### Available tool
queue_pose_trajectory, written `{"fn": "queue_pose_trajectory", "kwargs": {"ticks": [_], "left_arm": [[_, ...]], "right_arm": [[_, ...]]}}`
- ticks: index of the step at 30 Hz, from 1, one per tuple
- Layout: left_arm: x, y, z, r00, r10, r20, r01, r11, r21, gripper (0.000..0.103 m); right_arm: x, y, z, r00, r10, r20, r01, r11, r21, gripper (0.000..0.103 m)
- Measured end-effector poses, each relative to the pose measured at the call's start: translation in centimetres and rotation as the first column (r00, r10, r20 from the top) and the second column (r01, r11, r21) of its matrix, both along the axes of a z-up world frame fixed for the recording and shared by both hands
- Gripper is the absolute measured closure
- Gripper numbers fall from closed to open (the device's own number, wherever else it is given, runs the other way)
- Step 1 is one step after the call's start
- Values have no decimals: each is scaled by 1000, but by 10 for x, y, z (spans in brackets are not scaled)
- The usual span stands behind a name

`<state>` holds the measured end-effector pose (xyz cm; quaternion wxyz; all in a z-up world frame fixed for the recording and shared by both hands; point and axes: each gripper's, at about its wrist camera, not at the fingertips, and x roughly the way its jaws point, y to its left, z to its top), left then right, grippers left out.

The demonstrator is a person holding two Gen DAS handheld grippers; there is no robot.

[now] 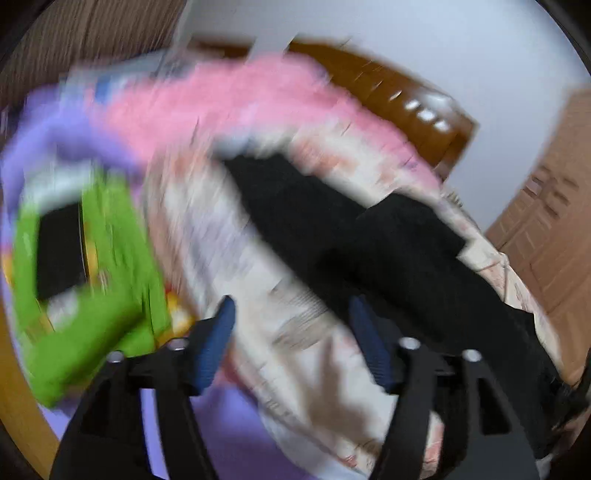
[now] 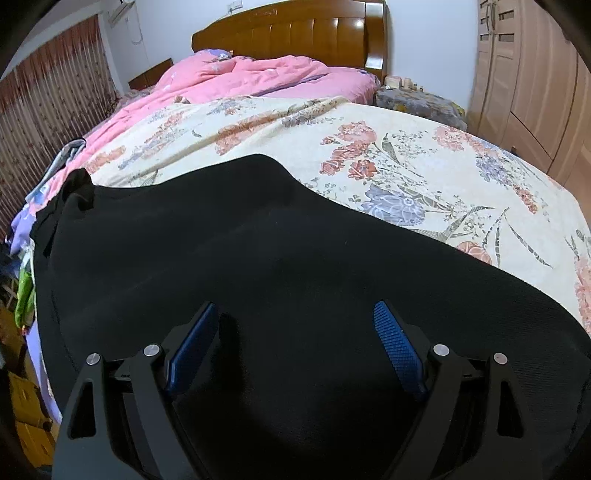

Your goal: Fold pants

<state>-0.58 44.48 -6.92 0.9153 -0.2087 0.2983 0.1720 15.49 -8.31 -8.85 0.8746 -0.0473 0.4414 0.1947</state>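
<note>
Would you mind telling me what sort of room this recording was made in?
Most likely a home bedroom: a bed with a wooden headboard, a pink quilt over a floral sheet, and a wardrobe alongside.

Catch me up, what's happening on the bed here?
A person with a handheld gripper in each hand is folding black pants laid out on a floral bedspread. The right gripper hangs over the pants with jaws wide and nothing between them. The left gripper is also open and empty, over the bedspread beside the pants; its view is heavily motion-blurred. Neither gripper holds the fabric. A pink quilt is bunched near the wooden headboard.
</note>
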Motion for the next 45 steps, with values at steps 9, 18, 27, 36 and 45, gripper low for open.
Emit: {"fn": "queue_pose_trajectory", "kwargs": {"ticks": [9, 18, 27, 36, 45], "left_arm": [[96, -128, 0, 841, -391, -373, 525, 753, 396, 21], [100, -87, 12, 867, -422, -266, 486, 832, 266, 99], [37, 54, 56, 1000, -14, 22, 12, 995, 101, 99], [60, 88, 27, 999, 39, -37, -39, 999, 20, 15], [73, 62, 16, 995, -100, -20, 100, 995, 29, 15]], "right_arm": [[0, 1, -1, 1000, -7, 4, 7, 1000, -20, 19], [0, -4, 1, 1000, -10, 3, 10, 1000, 18, 19], [17, 93, 59, 928, 348, 132, -358, 932, 57, 26], [63, 247, 26, 664, 747, -22, -748, 663, -38, 56], [61, 269, 4, 503, 859, -92, -864, 501, -41, 68]]}}
